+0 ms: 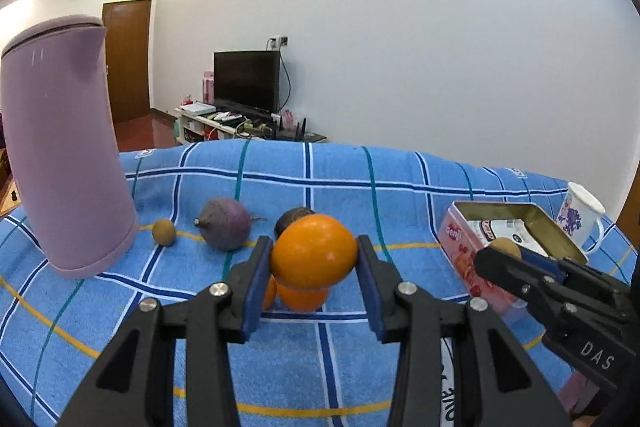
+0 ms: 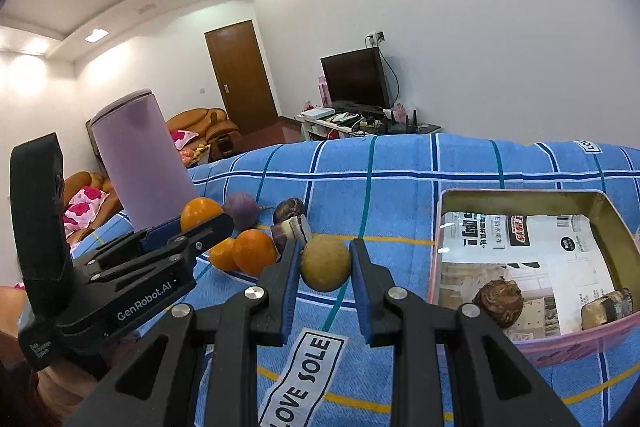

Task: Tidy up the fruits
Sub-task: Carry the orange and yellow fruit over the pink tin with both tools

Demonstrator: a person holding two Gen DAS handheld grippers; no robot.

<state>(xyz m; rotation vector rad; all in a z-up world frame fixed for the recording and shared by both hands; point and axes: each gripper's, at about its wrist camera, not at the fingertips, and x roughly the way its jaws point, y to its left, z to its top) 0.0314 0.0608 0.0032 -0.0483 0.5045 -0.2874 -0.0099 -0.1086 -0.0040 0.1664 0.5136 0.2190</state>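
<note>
Fruit is spread over a blue checked cloth [image 1: 320, 187]. The left gripper [image 1: 314, 255] pinches an orange [image 1: 314, 251] between its blue pads, lifted clear of two more oranges [image 1: 302, 297] that lie on the cloth just under it. The right gripper [image 2: 325, 263] is pressed in on a small yellow-brown fruit [image 2: 325, 263], held above the cloth close to the left side of an open pink tin [image 2: 520, 195]. Inside the tin sit a brown round fruit [image 2: 498, 303] and a brownish cut chunk [image 2: 606, 307], both on a printed sheet. A tall mauve jug [image 1: 64, 155] stands at the left of the cloth; beside it lie another yellow-brown fruit [image 1: 164, 231], a purple root [image 1: 226, 225] and a dark round fruit [image 1: 290, 219]. A floral mug [image 1: 580, 217] stands behind the tin.
</note>
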